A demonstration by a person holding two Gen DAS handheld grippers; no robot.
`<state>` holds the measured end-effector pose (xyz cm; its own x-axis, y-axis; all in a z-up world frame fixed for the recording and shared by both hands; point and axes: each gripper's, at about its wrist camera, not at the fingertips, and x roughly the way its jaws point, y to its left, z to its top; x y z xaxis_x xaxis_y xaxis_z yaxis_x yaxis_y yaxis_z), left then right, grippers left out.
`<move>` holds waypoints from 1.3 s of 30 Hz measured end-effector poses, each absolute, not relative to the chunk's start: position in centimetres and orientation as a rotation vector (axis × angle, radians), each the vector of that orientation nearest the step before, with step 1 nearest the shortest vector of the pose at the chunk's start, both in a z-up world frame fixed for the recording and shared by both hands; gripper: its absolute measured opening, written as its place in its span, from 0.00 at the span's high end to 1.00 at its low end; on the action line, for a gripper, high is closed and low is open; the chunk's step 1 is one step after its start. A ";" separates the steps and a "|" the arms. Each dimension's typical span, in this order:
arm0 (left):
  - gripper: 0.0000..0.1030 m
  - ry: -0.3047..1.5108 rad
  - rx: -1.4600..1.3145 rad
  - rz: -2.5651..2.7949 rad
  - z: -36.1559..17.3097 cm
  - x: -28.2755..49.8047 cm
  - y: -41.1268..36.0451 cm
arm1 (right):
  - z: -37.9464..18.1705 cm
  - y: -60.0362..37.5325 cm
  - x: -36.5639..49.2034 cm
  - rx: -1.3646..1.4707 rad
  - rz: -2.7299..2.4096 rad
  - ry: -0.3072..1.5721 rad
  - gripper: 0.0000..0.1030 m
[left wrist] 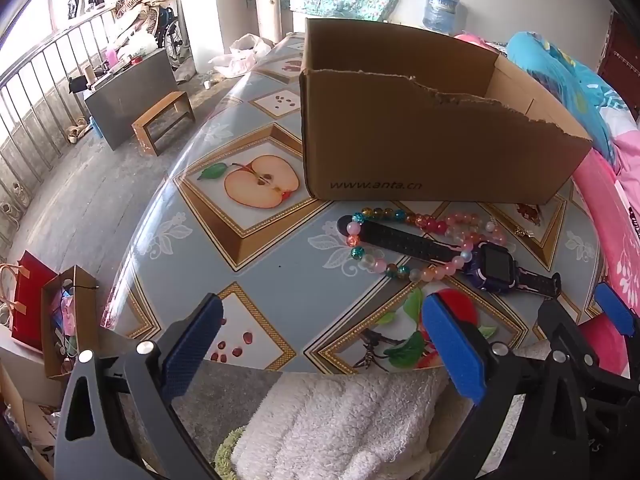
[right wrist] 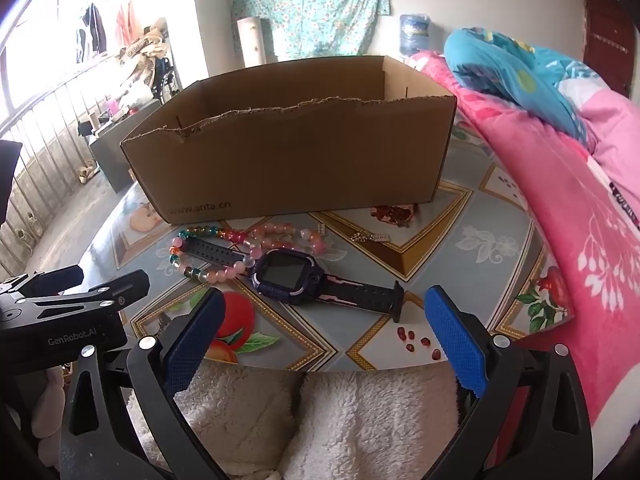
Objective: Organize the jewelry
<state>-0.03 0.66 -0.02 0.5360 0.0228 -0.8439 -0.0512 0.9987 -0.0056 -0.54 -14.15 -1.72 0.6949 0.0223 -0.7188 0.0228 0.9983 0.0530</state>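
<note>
Room, daylit. White wall (right wrist: 208,8) hung with a teal floral cloth (right wrist: 310,4). Bright window (right wrist: 48,24) on the left behind a metal railing (left wrist: 36,80); clothes hang there. Grey concrete floor (left wrist: 92,184). Small wooden stool (left wrist: 162,120) beside a grey cabinet (left wrist: 132,92). Water jug (left wrist: 440,8) at the far wall. Bed with pink quilt (right wrist: 580,220) and blue bedding (right wrist: 516,72) on the right.

A purple watch (right wrist: 287,276) lay flat, face up, on the desk (right wrist: 472,264), its black strap stretched out both ways. A bracelet (right wrist: 208,256) of pink, teal and orange beads looped over one strap end. Just behind stood an open cardboard box (right wrist: 296,160) with a torn front rim.
</note>
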 end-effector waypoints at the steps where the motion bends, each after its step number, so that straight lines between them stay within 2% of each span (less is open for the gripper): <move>1: 0.06 1.004 -0.029 0.044 0.0 0.0 0.6 | -1.7 -14.1 -0.6 0.060 0.000 0.802 0.08; 39: 0.06 0.975 -0.019 0.057 -0.3 0.1 1.3 | -1.2 -14.1 -0.2 0.076 -0.001 0.779 0.08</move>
<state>0.07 1.28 -0.25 0.5594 0.0399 -0.8279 -0.0574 0.9983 0.0094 -0.24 -14.07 -1.16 0.7118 0.0273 -0.7018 0.0287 0.9973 0.0679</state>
